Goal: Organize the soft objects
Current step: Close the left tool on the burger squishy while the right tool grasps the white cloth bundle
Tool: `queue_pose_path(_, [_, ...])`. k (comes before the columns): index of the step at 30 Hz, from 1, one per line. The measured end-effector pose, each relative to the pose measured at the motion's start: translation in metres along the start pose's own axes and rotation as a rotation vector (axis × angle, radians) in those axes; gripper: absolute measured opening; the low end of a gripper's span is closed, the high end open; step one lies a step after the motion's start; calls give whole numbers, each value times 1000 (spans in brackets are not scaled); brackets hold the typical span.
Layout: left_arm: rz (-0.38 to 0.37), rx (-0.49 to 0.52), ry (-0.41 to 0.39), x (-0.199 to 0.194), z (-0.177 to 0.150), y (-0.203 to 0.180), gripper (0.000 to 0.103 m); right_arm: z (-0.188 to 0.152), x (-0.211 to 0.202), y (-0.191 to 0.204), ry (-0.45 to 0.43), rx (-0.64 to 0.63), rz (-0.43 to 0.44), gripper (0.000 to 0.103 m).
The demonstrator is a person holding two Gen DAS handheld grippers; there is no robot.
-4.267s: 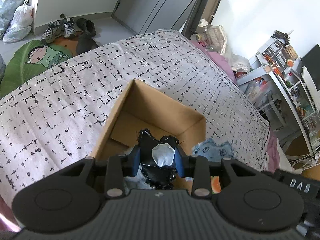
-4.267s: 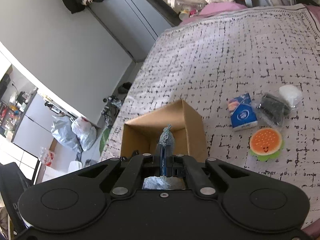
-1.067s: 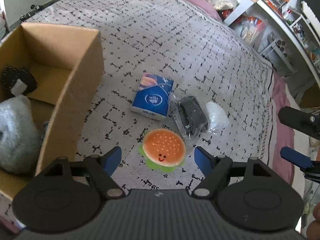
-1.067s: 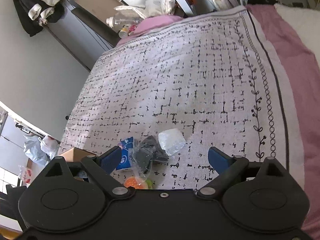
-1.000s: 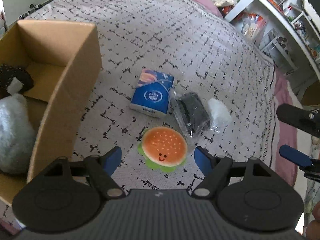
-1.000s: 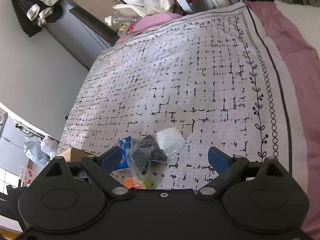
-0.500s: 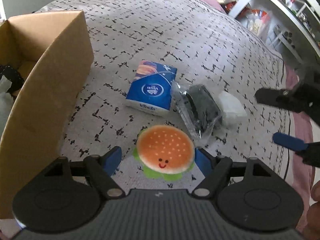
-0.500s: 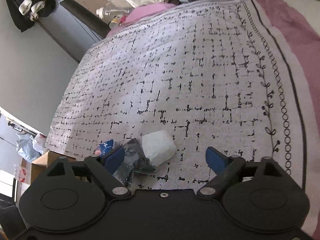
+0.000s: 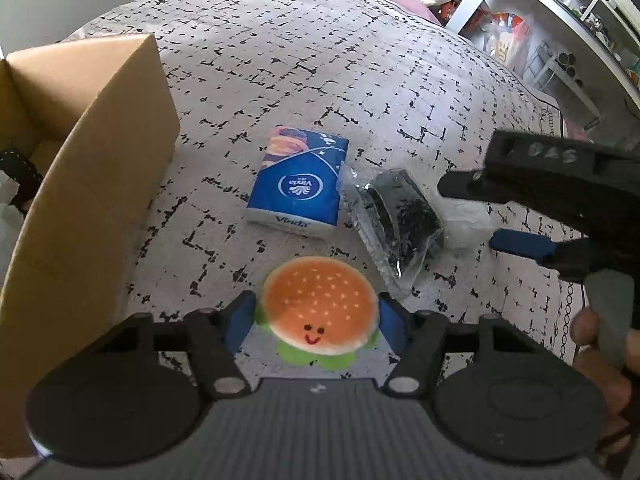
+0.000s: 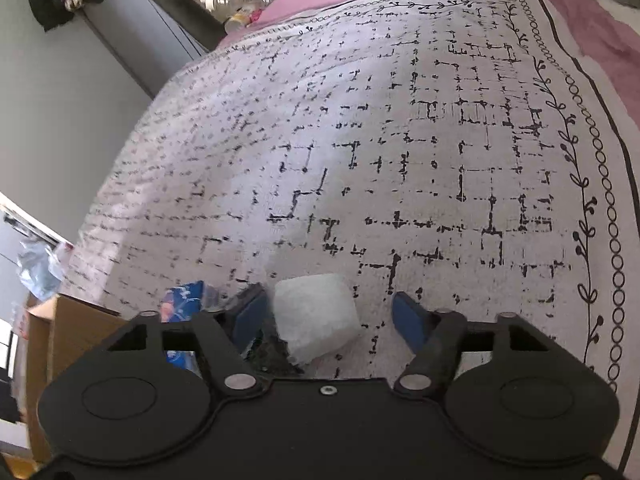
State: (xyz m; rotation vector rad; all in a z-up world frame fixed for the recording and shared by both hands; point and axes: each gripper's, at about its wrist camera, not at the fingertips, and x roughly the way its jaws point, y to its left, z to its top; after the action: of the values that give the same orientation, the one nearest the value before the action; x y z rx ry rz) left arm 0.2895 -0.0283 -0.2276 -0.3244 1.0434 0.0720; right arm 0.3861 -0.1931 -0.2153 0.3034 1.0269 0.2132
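1. My left gripper is sitting released, its 2 blue pads spread on either side of the burger plush, which is lying flat on the bedspread; I cannot tell whether the pads are touching it.
2. My right gripper is also hanging wide, jaws apart, with the white soft block lying between them, closer to the left pad.
3. In the left view, I am seeing that right gripper coming in from the right edge, its pads framing the white block.
4. Just beside the block, the black item in clear wrap is lying on the cover, touching the blue tissue pack at its left.
5. Further left, the cardboard box is standing open on the bed, with something dark and lacy showing inside.
6. Beyond the bed, I am looking at cluttered shelves and a grey wardrobe.
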Motion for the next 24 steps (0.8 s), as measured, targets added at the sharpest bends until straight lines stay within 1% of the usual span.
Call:
queue_pose_path(1, [1, 1, 1, 0, 1, 1, 60, -1, 0, 1, -3, -14, -5, 55])
queue_pose_path(2, [-3, 1, 2, -1, 1, 2, 59, -1, 0, 2, -4, -27, -7, 44])
queue_pose_path(3, [-6, 0, 3, -1, 1, 3, 58, -1, 0, 3, 1, -38, -6, 42])
queue_pose_path(7, [-14, 0, 4, -6, -1, 5, 57, -3, -6, 1, 29, -26, -12, 41])
queue_pose_path(11, [-25, -9, 5, -13, -3, 7, 56, -5, -18, -2, 31, -5, -37, 41])
queue_pose_path(16, [-44, -8, -11, -29, 0, 6, 56, -7, -43, -4, -3, 23, -42, 41])
queue_pose_path(24, [-67, 3, -65, -65, 2, 1, 57, -18, -81, 4, -52, 40, -12, 41])
